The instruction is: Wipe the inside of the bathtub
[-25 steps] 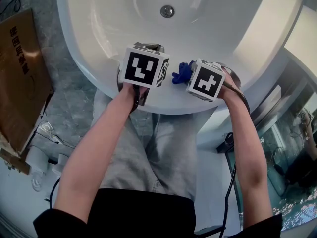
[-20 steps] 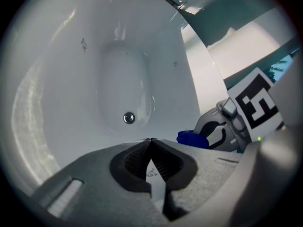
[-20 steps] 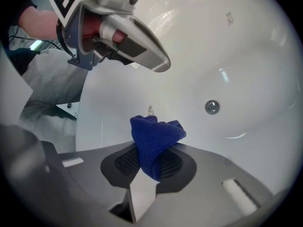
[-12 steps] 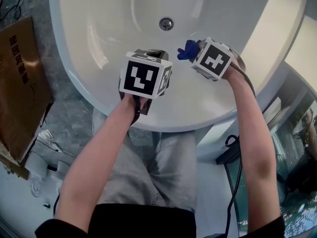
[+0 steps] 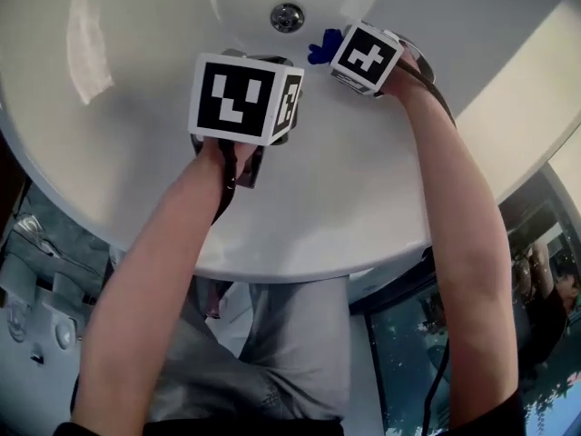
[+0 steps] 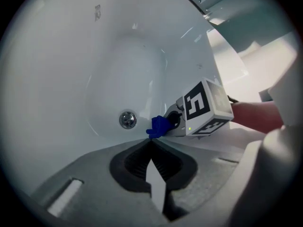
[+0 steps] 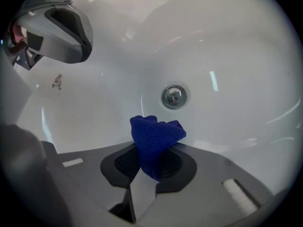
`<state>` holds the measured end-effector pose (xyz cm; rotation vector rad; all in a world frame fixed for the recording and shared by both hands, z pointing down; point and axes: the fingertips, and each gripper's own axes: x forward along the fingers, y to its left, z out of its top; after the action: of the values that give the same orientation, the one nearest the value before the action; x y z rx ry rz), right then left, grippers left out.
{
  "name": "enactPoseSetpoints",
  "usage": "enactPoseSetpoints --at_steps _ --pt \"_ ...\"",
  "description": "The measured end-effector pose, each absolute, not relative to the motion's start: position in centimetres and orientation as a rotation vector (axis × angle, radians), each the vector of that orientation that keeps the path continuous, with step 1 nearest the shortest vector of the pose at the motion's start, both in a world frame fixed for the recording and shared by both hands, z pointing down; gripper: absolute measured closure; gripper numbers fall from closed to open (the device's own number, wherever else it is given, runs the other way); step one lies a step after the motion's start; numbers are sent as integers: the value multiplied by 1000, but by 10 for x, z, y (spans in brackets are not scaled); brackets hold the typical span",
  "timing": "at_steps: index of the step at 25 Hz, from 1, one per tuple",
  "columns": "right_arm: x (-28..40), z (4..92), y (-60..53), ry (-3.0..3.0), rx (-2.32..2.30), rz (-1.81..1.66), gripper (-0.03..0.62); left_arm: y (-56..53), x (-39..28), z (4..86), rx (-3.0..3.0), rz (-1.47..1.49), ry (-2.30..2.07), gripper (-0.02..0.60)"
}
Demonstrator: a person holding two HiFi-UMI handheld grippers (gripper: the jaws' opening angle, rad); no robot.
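Observation:
A white bathtub (image 5: 109,153) fills the upper head view, its chrome drain (image 5: 287,16) at the top. My right gripper (image 7: 152,171) is shut on a blue cloth (image 7: 155,138), held low inside the tub just short of the drain (image 7: 174,96). In the head view the cloth (image 5: 321,46) pokes out to the left of the right gripper's marker cube (image 5: 366,57). My left gripper (image 6: 150,143) hangs inside the tub to its left, jaws shut with nothing between them. The left gripper view shows the cloth (image 6: 159,125) beside the drain (image 6: 127,120).
The tub's rim (image 5: 300,266) curves across the middle of the head view, with the person's grey trousers (image 5: 281,352) below it. A glass panel (image 5: 408,352) stands at the lower right. Grey tiled floor (image 5: 36,243) lies at the left.
Both grippers have moved forward from the tub's near rim down into the basin. The right one has carried the blue cloth close to the drain. The head camera has leaned over the tub.

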<state>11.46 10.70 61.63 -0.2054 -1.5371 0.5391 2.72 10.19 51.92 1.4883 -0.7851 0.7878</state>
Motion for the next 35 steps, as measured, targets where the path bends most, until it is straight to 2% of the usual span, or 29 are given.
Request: enactPoseSetpoints --at_steps 6,13,19,35 --pt "122 650 110 -1497 -310 393 526 124 37 554 1435 805 -745 578" --pt "148 656 108 -1400 -293 421 526 126 49 560 1454 821 -718 578" --pt "167 632 125 -1287 -348 447 526 131 51 545 1455 837 -685 578" --pt "149 539 179 -1373 -485 501 526 144 26 472 1445 850 -673 578"
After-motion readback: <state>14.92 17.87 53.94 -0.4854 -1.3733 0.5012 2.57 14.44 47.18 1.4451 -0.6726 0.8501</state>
